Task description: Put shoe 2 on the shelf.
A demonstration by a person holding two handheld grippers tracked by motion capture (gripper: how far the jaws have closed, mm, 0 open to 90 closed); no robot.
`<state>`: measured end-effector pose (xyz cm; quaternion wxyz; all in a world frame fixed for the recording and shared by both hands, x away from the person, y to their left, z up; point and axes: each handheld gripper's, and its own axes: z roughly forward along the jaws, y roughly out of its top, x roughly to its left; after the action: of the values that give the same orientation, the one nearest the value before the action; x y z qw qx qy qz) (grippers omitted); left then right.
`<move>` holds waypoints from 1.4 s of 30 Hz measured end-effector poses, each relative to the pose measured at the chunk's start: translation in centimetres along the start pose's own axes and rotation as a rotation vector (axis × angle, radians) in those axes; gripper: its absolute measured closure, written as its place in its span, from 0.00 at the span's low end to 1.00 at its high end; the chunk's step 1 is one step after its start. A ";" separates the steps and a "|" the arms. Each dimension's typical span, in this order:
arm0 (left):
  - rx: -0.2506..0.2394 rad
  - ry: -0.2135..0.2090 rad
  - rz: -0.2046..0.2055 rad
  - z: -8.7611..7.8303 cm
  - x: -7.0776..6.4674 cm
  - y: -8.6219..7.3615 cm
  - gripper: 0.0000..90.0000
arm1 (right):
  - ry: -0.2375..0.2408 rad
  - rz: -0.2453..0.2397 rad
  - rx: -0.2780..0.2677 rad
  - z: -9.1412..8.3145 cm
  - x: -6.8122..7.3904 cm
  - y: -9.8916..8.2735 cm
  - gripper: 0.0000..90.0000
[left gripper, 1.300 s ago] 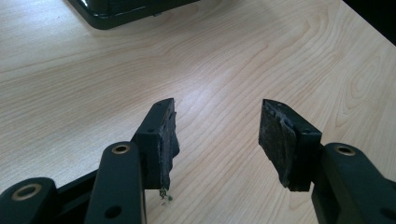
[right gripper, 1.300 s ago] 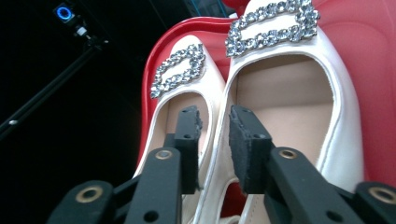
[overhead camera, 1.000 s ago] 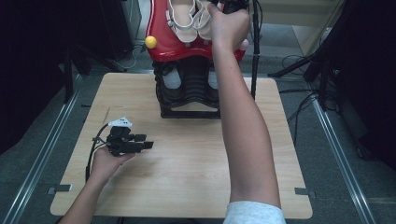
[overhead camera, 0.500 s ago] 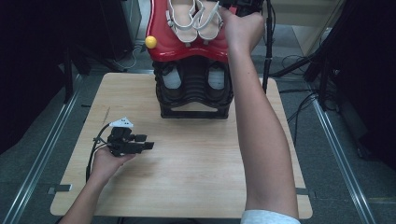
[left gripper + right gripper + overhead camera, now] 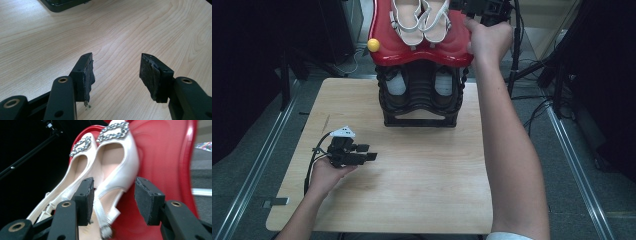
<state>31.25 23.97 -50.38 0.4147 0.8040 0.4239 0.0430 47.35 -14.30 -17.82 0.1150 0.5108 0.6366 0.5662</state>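
High view: I see white slingback sandals (image 5: 421, 22) on the red tray (image 5: 384, 47), top centre; right gripper (image 5: 479, 7) beside them.

Left gripper view: left gripper (image 5: 116, 72) spread, empty.

Right gripper view: jaws just opening, spread around a light, slippery heel strap (image 5: 106, 206); I would grip the stiffer side.

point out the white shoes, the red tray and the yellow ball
white shoes (image 5: 421, 22), high view, straps of the pair
red tray (image 5: 419, 54), high view, front rim
yellow ball (image 5: 373, 45), high view, its middle
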 end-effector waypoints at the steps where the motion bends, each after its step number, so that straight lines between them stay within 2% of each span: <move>1: 0.002 -0.001 0.002 0.0 0.0 0.0 0.50 | -0.003 0.003 0.003 -0.2 -0.4 -0.1 0.56; 14: 0.005 0.006 0.010 0.0 -0.1 0.0 0.49 | -0.048 -0.012 0.002 -2.2 -3.7 -1.5 0.51; 25: 0.012 0.008 0.025 0.0 -0.1 0.0 0.49 | -0.059 0.021 0.016 -3.4 -7.2 -3.1 0.48; 29: 0.013 0.015 0.025 0.1 -0.2 0.0 0.48 | -0.077 0.001 0.021 -3.9 -8.1 -3.7 0.47; 34: 0.017 0.013 0.029 0.1 -0.2 0.0 0.48 | -0.090 -0.011 0.036 -4.3 -9.1 -4.7 0.47; 38: 0.014 0.014 0.029 0.1 -0.2 0.0 0.48 | -0.084 0.004 0.047 -4.5 -10.0 -5.7 0.47; 42: -0.015 0.014 0.044 -0.1 -0.5 0.0 0.48 | -0.078 0.001 0.058 -4.8 -10.8 -6.9 0.46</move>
<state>30.92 23.63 -50.16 0.4166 0.8097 0.4087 0.0610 45.17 -24.50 -26.72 0.1249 0.5359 0.6476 0.5271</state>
